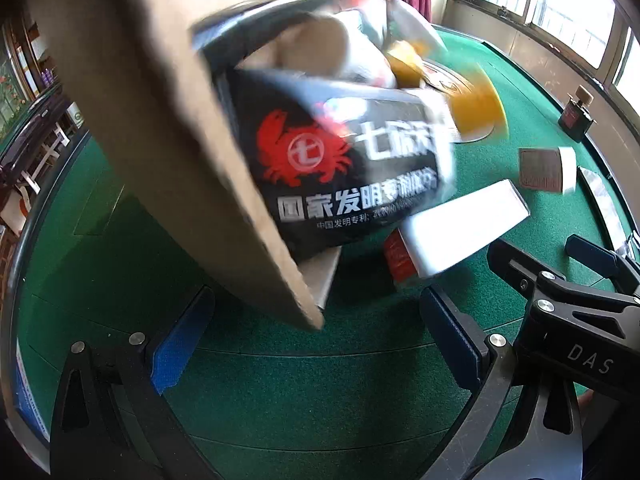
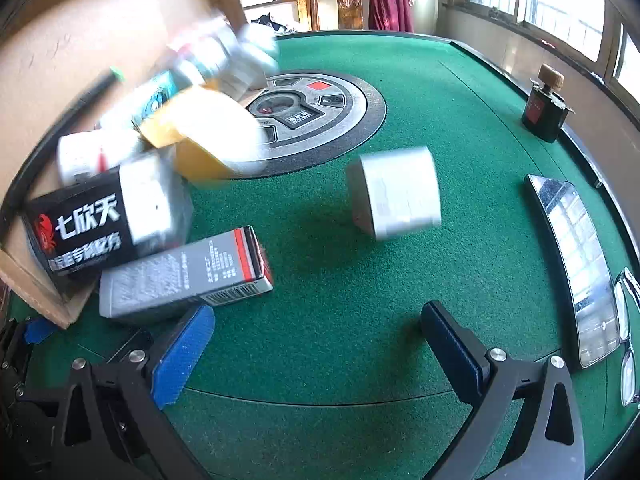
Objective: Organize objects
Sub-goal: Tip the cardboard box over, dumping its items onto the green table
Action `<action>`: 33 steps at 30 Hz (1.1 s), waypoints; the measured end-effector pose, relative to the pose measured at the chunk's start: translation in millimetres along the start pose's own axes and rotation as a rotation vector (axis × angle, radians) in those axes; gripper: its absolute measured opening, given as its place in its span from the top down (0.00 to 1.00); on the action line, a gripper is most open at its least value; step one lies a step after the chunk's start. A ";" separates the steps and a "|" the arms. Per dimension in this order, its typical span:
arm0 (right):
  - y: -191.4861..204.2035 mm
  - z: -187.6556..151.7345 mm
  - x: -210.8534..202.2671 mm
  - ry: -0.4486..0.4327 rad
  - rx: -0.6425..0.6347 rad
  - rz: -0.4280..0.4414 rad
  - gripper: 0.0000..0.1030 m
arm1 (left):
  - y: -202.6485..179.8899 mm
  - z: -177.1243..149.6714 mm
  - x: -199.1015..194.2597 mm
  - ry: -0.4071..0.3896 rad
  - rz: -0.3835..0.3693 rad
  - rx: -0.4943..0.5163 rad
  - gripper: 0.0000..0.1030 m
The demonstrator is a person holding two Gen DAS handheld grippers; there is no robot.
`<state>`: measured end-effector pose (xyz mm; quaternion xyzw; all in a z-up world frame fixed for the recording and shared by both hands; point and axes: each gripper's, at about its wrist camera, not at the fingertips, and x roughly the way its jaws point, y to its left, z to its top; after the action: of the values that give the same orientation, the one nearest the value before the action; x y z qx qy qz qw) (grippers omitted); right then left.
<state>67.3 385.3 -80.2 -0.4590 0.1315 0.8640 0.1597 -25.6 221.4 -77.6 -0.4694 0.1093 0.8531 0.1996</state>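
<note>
Nearest in each wrist view, both tools are seen spread wide with nothing between the pads: the left tool (image 1: 316, 332) and the right tool (image 2: 318, 340) are held just above the green worktop (image 2: 360, 300). In the left view the right tool is also seen at the lower right. Just beyond the right tool's blue pad, a grey box (image 2: 184, 276) with a red band lies flat on the felt, touching the edge of a tipped cardboard carton (image 1: 132, 120). Out of the carton's mouth a black crab box (image 1: 340, 172) is spilling, blurred, with a yellow box (image 2: 200, 136) and several white packets behind it, too smeared to be told apart. A silver box (image 2: 394, 192) is seen alone mid-worktop, blurred. Further on lies the round central panel (image 2: 320, 120). At the right rim a phone (image 2: 576, 264) lies flat, and a dark bottle (image 2: 546, 104) stands upright beyond it.
</note>
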 end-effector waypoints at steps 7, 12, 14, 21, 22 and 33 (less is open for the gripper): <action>1.7 -0.2 1.5 0.002 -0.004 -0.006 0.00 | -1.4 -2.7 0.8 -0.001 -0.001 -0.001 0.00; 10.1 -1.0 6.0 0.019 -0.035 -0.057 0.00 | -0.7 -11.5 -2.5 -0.006 -0.002 -0.003 0.00; 12.5 -1.3 6.2 0.022 -0.046 -0.067 0.00 | -0.5 -16.7 -4.4 -0.008 -0.004 -0.003 0.00; 10.2 -0.3 5.1 0.023 -0.045 -0.065 0.00 | -0.9 -18.4 -4.1 -0.008 -0.004 -0.003 0.00; 10.0 -0.2 5.1 0.023 -0.045 -0.065 0.00 | -1.3 -18.1 -4.1 -0.008 -0.004 -0.003 0.00; 9.6 0.4 5.4 0.024 -0.045 -0.065 0.00 | -1.7 -17.6 -4.1 -0.008 -0.004 -0.003 0.00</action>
<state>60.3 377.6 -83.8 -0.4767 0.0990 0.8555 0.1761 -9.5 215.3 -83.6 -0.4666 0.1067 0.8547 0.2009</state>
